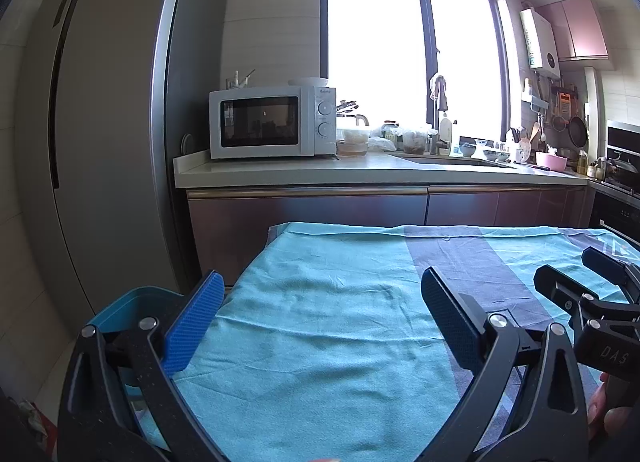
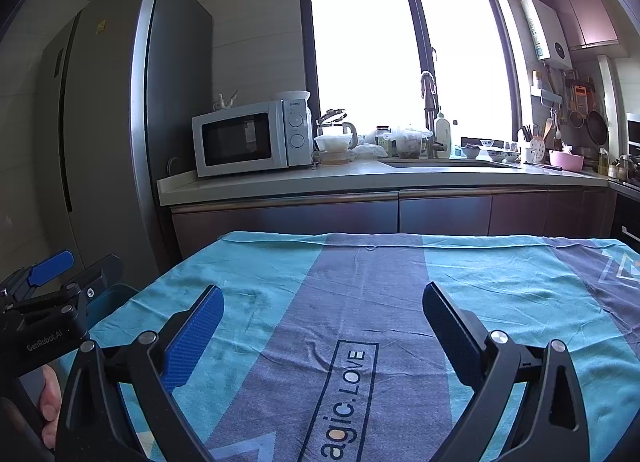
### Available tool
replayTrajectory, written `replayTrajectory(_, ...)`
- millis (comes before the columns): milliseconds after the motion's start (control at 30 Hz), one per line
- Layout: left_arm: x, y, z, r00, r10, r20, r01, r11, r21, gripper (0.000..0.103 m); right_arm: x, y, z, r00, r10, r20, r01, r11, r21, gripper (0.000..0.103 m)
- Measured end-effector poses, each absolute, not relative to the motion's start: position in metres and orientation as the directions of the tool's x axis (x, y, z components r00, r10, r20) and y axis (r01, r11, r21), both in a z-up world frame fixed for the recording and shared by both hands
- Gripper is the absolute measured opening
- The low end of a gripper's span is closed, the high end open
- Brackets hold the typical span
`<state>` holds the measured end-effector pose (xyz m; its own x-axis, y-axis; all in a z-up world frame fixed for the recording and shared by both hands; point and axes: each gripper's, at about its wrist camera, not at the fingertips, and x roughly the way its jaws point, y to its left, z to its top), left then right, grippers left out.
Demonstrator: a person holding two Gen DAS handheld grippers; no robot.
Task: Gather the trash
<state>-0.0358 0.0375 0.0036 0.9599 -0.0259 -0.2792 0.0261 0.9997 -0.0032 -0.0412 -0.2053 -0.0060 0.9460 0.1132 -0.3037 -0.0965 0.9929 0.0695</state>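
Both grippers are hovering side by side over the cloth-covered surface (image 2: pixel 360 270), jaws spread wide apart w/ nothing between them. Left gripper (image 1: pixel 320 302) is sitting near the cloth's left edge; just left of its jaws, below the surface edge, a blue bin (image 1: pixel 120 306) is standing w/ its rim showing. Right gripper (image 2: pixel 322 314) is hanging over the grey stripe (image 2: pixel 372 302), bare cloth ahead to the far edge. No trash showing in either view. Beyond that edge, the counter (image 2: pixel 360 177) w/ microwave (image 2: pixel 248 137).
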Motion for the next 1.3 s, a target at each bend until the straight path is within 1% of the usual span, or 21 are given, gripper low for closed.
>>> replayTrajectory(1300,-0.0354,0.0345,-0.0009,0.958,-0.009,-0.287,0.010,1.000,0.000,0.097,-0.0410,-0.2047,-0.0059,0.945,0.116,-0.306,-0.101,0.993,0.067,0.096)
